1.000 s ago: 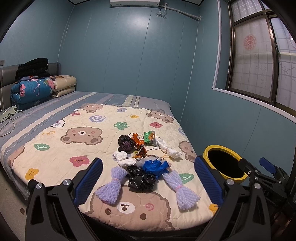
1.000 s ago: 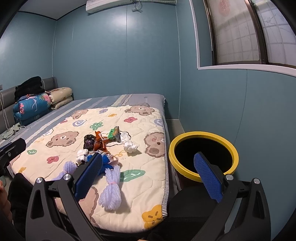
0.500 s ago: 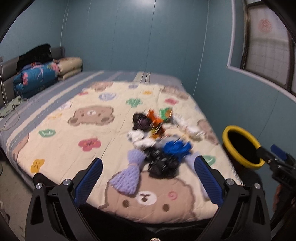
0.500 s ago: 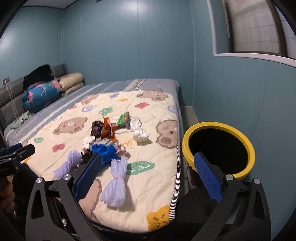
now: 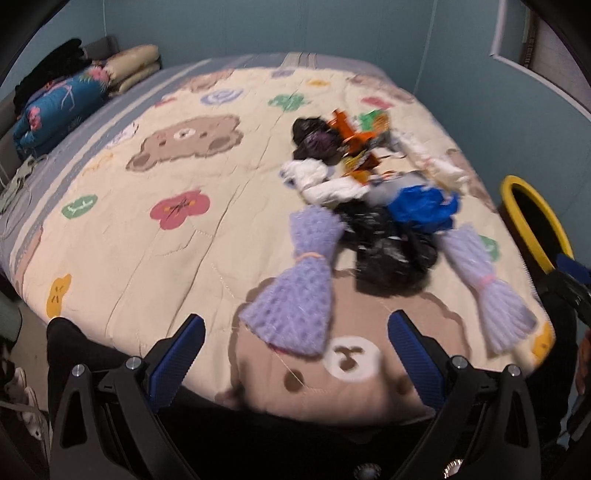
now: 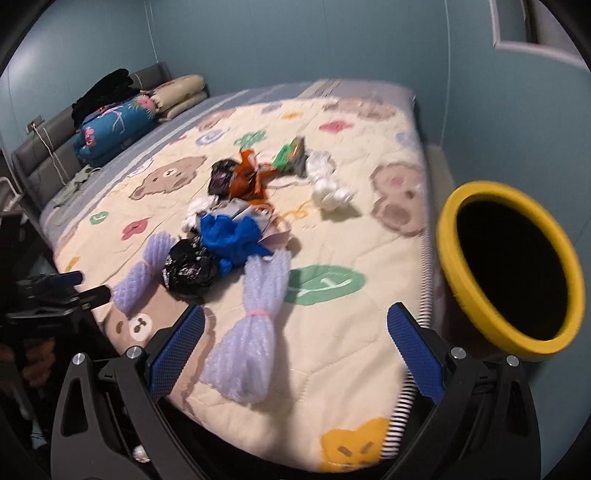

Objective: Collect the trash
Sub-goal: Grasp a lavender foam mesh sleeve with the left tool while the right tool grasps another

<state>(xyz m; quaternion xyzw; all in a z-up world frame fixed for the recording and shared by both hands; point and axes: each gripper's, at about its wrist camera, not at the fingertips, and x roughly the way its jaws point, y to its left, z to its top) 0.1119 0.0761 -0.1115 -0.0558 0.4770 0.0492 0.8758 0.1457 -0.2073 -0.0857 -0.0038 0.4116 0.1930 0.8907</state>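
Note:
A pile of trash lies on the bear-print quilt (image 5: 177, 258): two purple foam nets (image 5: 299, 295) (image 6: 251, 332), a black bag (image 5: 388, 254) (image 6: 188, 269), a blue bag (image 5: 424, 210) (image 6: 232, 236), white wads (image 5: 321, 184), orange and green wrappers (image 6: 251, 177). A yellow-rimmed bin (image 6: 506, 266) (image 5: 535, 218) stands beside the bed's right edge. My left gripper (image 5: 295, 343) is open over the nearer purple net. My right gripper (image 6: 295, 336) is open just above the other purple net.
Folded bedding and pillows (image 5: 62, 107) sit at the head of the bed. The blue wall and window frame (image 6: 517, 33) are on the right. The left gripper shows in the right wrist view (image 6: 62, 291).
Both grippers have moved forward and tilted down toward the trash pile. The purple nets now sit close to the fingertips. Both stay open.

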